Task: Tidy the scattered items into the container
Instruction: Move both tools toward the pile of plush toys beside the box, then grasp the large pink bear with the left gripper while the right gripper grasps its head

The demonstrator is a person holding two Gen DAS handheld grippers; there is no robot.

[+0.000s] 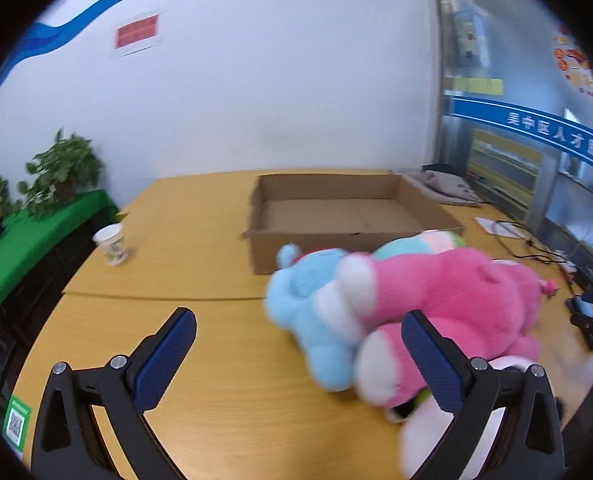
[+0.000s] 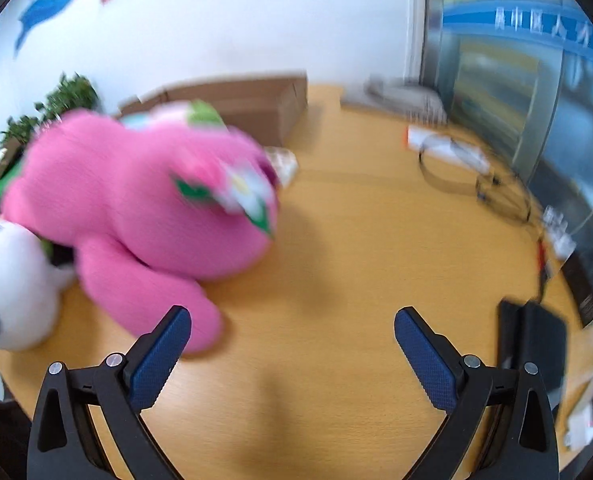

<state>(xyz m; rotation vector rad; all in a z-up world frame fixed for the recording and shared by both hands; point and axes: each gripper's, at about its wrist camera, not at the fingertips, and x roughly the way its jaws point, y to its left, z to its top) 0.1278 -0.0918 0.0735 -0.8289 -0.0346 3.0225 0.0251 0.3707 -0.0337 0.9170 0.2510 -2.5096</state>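
Note:
An open cardboard box [image 1: 348,216] stands on the wooden table [image 1: 200,344], with nothing visible inside it. In front of it lie a pink plush toy [image 1: 452,300], a light blue plush toy [image 1: 312,308] against its left side, and a white plush toy [image 1: 428,436] at the lower right. My left gripper [image 1: 298,330] is open, its right finger overlapping the pink toy's paw. In the right wrist view the pink plush toy [image 2: 136,200] and the white plush toy [image 2: 12,284] lie at the left, the box [image 2: 248,100] behind. My right gripper [image 2: 292,324] is open over bare table.
A paper cup [image 1: 113,243] stands left of the box. Potted plants [image 1: 66,168] sit on a green-covered shelf [image 1: 28,240] at the left. A folded grey cloth [image 1: 444,186], papers and cables [image 2: 468,176] lie at the right, with a black object [image 2: 532,344] near my right gripper.

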